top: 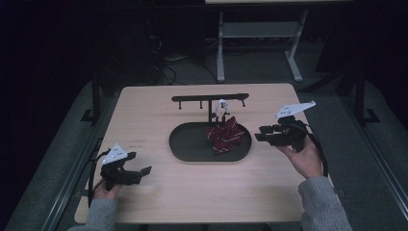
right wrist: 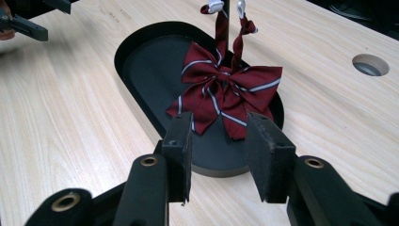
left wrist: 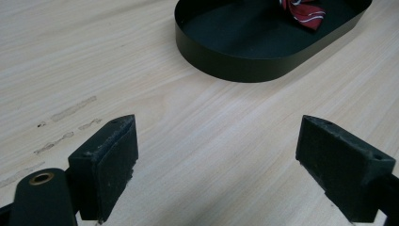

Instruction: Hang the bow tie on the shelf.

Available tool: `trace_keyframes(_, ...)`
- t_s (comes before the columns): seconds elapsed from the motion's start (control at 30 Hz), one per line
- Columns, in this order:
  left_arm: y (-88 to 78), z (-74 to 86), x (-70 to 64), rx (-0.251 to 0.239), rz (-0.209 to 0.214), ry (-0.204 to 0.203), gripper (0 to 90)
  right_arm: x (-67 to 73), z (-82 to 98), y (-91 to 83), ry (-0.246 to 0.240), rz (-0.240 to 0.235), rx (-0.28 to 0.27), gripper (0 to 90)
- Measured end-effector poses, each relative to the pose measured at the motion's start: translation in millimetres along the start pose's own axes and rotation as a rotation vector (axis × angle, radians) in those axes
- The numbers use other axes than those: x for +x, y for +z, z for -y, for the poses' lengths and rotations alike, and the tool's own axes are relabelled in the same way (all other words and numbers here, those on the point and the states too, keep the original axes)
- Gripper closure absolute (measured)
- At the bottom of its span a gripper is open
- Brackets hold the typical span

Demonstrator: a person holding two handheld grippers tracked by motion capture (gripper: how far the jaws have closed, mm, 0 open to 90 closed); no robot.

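A light wooden table [top: 159,202] with pale grain carries 1 black oval tray [top: 192,149] near its middle. Behind the tray stands a black T-shaped rack [top: 210,98], its post rising from the tray's far edge. A round hole [right wrist: 370,64] is cut in the tabletop, and faint scuff marks [left wrist: 70,110] show on the wood
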State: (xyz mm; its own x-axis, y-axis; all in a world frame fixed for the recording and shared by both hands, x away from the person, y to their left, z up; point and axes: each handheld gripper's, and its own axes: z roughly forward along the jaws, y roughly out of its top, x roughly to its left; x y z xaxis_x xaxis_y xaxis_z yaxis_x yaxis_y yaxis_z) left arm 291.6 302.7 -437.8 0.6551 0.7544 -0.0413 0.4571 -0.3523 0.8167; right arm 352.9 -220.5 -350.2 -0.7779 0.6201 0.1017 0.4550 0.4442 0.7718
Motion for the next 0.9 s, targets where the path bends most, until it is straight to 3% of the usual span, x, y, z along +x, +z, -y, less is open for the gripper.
trace_keyframes(0.9,-0.8,0.3,-0.4,0.005,-0.001,-0.008,13.0,-0.9,42.9,-6.6,0.066,-0.001,0.017,58.7)
